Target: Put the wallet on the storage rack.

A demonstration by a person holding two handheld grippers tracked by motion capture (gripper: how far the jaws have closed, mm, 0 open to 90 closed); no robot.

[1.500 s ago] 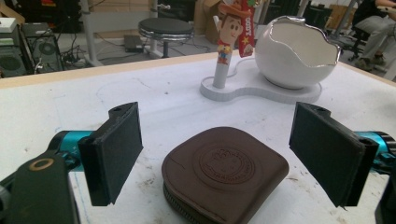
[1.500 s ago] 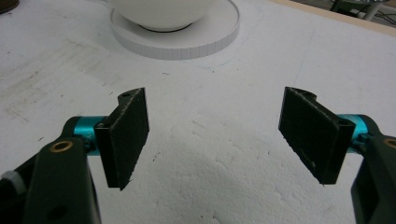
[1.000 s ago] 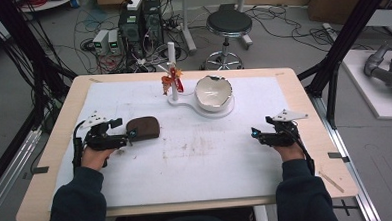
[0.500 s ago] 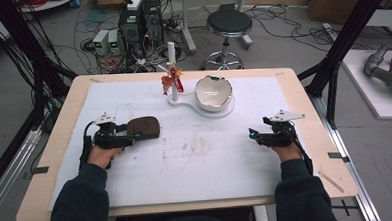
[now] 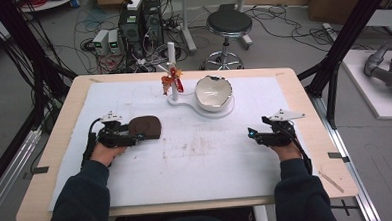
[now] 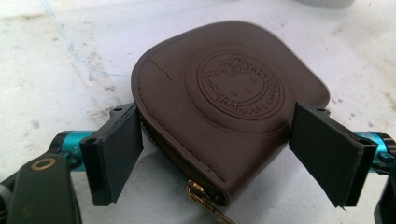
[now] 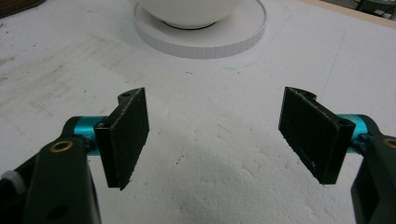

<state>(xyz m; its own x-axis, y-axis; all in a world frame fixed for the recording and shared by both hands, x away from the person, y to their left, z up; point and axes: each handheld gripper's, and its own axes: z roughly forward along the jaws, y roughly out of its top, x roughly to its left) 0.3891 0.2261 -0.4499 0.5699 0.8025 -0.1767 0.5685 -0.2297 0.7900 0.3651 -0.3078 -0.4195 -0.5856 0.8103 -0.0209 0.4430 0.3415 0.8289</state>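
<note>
Left gripper view puts us right over the brown leather pouch (image 6: 224,107), which lies flat on the white sheet (image 6: 60,56) with its embossed cat-face seal up and a brass zipper pull (image 6: 198,196) at its near edge. Our left gripper (image 6: 219,154) stands open, its two black jaws spread to either side of the pouch; the left jaw sits just at the pouch's edge, the right jaw close beside it, and whether either touches we cannot tell. From the high view we see the pouch (image 5: 145,127) on the left half of the desk (image 5: 304,111), just ahead of the left gripper (image 5: 138,138). Farther back, near the middle, a white bowl (image 5: 213,92) rests on a round white stand (image 5: 219,112), and beside it a white post (image 5: 172,66) carries a red and orange ornament (image 5: 172,81). Our right gripper (image 5: 252,134) rests well apart on the right side of the sheet, jaws wide open over bare white surface, with nothing between them; in the right gripper view the stand (image 7: 205,35) lies ahead of it.
</note>
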